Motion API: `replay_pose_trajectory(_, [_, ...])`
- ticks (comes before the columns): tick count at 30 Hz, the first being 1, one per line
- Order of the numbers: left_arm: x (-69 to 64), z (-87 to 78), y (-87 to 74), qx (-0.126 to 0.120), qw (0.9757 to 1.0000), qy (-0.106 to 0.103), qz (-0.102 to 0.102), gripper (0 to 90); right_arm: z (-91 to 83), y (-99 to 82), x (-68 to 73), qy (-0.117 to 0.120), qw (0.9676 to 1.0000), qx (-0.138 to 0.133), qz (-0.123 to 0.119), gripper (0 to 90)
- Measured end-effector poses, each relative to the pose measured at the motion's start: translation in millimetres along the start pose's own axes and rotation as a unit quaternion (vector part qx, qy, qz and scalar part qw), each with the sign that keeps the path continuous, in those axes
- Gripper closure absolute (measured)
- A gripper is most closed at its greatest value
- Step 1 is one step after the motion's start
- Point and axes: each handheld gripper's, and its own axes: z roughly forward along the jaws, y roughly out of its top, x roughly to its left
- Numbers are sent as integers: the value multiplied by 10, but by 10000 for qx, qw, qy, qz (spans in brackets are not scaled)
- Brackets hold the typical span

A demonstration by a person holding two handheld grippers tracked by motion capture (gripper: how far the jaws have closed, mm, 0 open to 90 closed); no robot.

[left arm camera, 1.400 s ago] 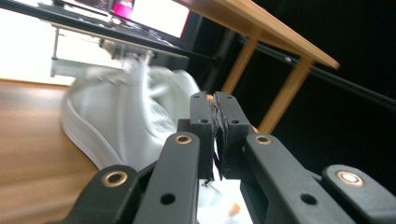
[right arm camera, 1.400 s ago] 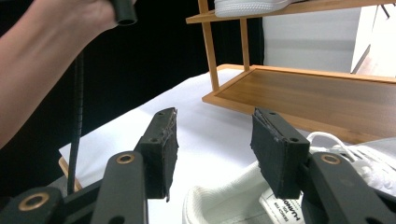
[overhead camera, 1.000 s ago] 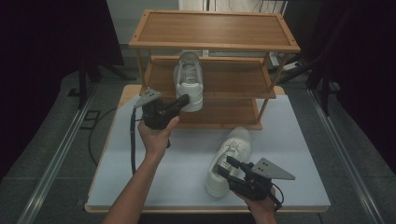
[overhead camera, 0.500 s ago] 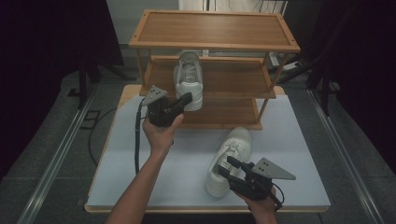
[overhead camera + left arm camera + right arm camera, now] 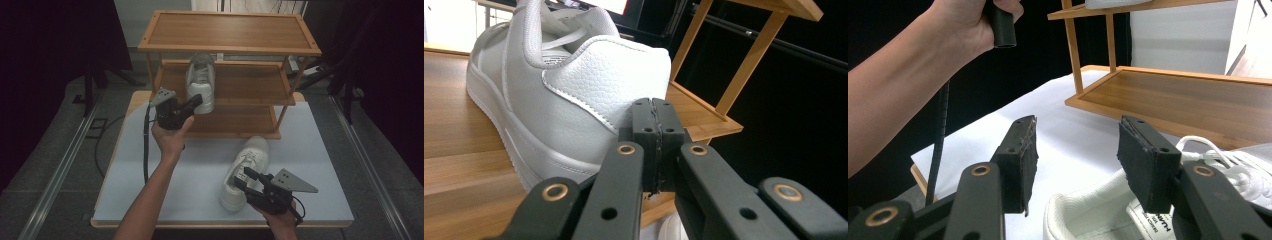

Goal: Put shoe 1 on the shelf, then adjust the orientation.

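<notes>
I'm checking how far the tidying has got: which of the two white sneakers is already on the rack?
The sneaker on the middle shelf, at the shut left gripper. The other sneaker lies on the table by the right gripper.

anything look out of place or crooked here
One white shoe sits on the rack's middle shelf, heel at the front edge by the shut left hand-held gripper. Its mate lies aslant on the table, not yet shelved. Nothing looks damaged or spilled.
</notes>
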Motion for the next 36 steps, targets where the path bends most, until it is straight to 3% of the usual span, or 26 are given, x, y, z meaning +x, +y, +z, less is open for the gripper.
replay_pose_trajectory(9, [-8,-16,-9,21,10000,-27,22,882,9,-3,7,0,10000,13,-11,493])
replay_pose_trajectory(16, [14,-111,-36,6,9998,-219,-36,582,23,-11,-5,-1,10000,37,14,493])
replay_pose_trajectory(21, [76,-254,-101,4,9988,-446,-222,468,44,-24,1,24,10000,74,-15,505])
replay_pose_trajectory(27, [128,-498,-282,127,9978,-642,-141,401,72,-25,23,94,9996,237,-144,668])
replay_pose_trajectory(31, [212,-670,-466,208,9975,-629,-231,389,103,-41,36,189,9989,394,-148,788])
replay_pose_trajectory(36, [334,-861,-675,417,9965,-612,-381,377,169,-71,62,253,9978,574,-212,861])
